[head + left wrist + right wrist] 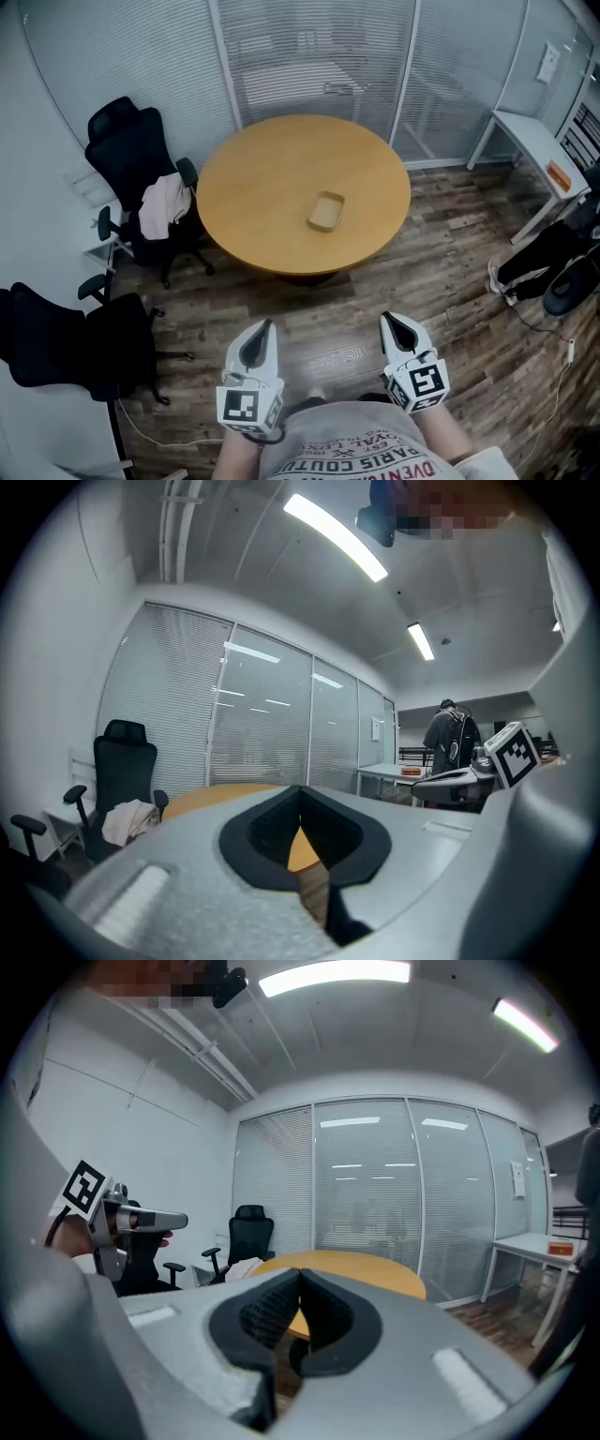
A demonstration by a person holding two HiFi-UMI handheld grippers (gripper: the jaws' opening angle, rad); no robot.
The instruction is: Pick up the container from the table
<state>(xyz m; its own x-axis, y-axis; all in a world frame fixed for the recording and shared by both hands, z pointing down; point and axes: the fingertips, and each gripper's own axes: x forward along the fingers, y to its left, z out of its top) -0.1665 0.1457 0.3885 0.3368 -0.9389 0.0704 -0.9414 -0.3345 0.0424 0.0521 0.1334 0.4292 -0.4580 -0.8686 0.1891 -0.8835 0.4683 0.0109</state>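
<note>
Room bright, even, cool white. Light from ceiling strip lights [335, 536], bit blown out in both gripper views. Their reflections streak glass wall [394, 1166]. Head view fairly sharp: soft shadow under table [262, 187] edge, faint sheen on wood floor [333, 356]. Fisheye heavy everywhere, blinds [141, 56] bend, gripper view corners go black. Close foreground there soft, out of focus.

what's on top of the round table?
Only one shallow tan container, right of centre on the table. Its inside looks empty but is too small to confirm; the tabletop beneath it is covered.
</note>
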